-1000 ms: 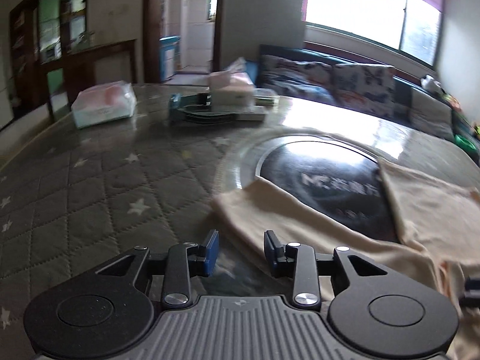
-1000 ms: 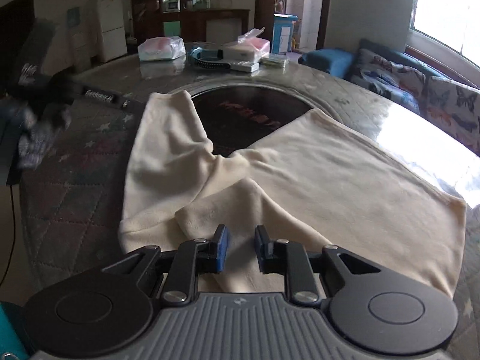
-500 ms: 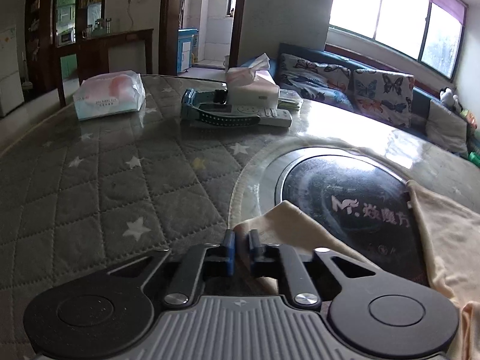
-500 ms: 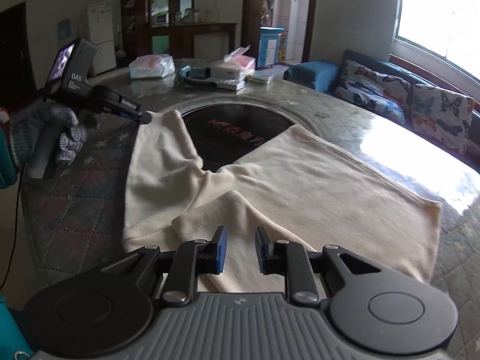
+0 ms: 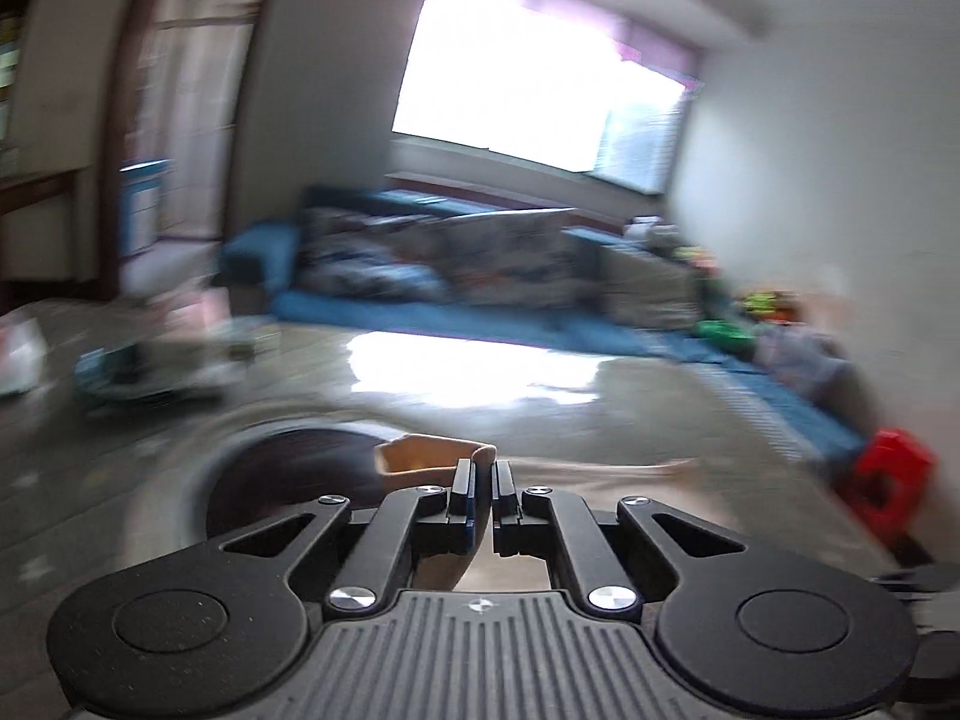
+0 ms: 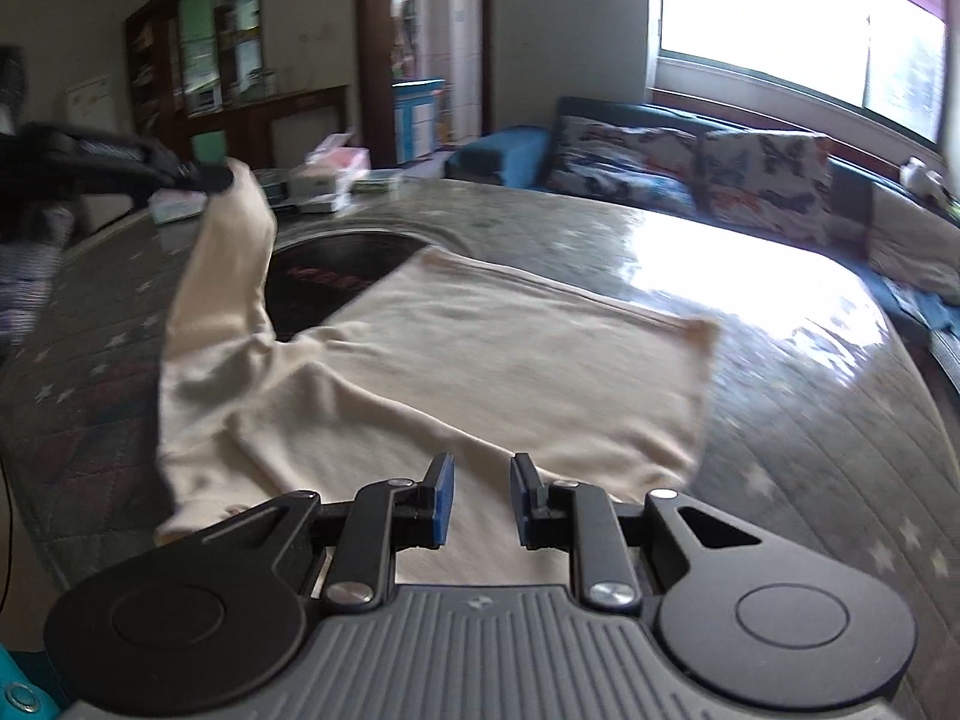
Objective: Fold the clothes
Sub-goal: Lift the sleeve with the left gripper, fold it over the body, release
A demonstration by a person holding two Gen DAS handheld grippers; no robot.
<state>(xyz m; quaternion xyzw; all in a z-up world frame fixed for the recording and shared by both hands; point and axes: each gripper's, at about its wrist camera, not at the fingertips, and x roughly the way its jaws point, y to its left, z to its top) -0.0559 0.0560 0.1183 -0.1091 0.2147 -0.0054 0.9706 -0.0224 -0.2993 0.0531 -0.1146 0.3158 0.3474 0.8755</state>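
A cream long-sleeved garment [image 6: 510, 360] lies spread on the round table. My left gripper [image 5: 482, 471] is shut on the cuff of its sleeve [image 5: 420, 456]; in the right wrist view this gripper [image 6: 207, 177] holds the sleeve [image 6: 222, 276] lifted off the table at the left. My right gripper [image 6: 480, 483] is open and empty, low over the garment's near edge, beside the other folded sleeve [image 6: 288, 426].
A round table [image 6: 780, 324] with a quilted star-patterned cover and a dark centre disc [image 6: 336, 264]. Tissue boxes and small items [image 6: 330, 174] stand at the far side. A blue sofa [image 6: 690, 162] is behind, a red stool [image 5: 888, 480] at right.
My left gripper closed on the sleeve cuff, then lifted it and swung right; its view is now blurred. My right gripper opened slightly wider and shifted right over the garment.
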